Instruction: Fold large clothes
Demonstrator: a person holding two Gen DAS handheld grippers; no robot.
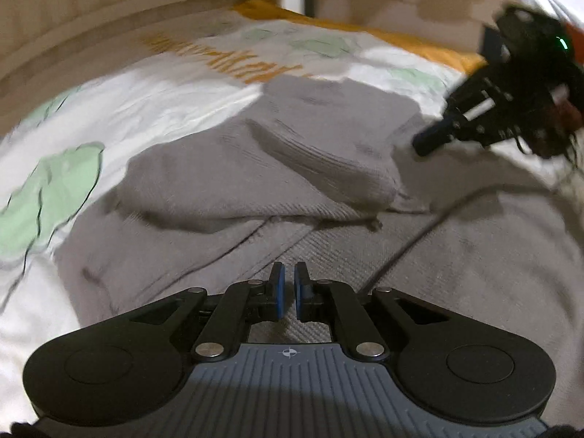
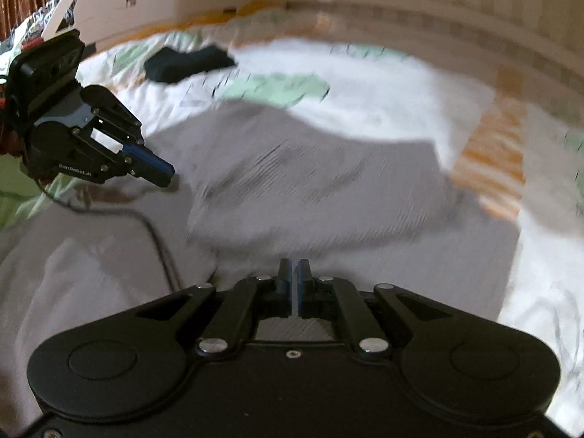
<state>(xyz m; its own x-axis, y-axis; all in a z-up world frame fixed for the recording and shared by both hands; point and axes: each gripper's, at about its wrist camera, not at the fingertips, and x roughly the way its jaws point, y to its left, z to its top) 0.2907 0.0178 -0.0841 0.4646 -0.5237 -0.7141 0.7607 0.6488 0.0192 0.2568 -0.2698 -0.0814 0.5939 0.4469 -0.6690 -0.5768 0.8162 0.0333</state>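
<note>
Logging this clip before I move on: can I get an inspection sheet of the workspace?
Surface: bed sheet, white with green and orange print.
Job's things: grey garment spread out, one part folded over.
Clutter: dark bundle of cloth at the far side.
Grippers: left gripper nearly closed, nothing visibly pinched; right gripper closed, grip unclear.
Cables: black cable trailing across the garment.
Surroundings: pale wooden bed frame; view blurred.

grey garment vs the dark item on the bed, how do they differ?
The grey garment is large, pale and spread out under both grippers; the dark item is small, near-black and bunched up. The garment lies close to the cameras; the item sits far back. Both rest on the printed bedsheet.
</note>
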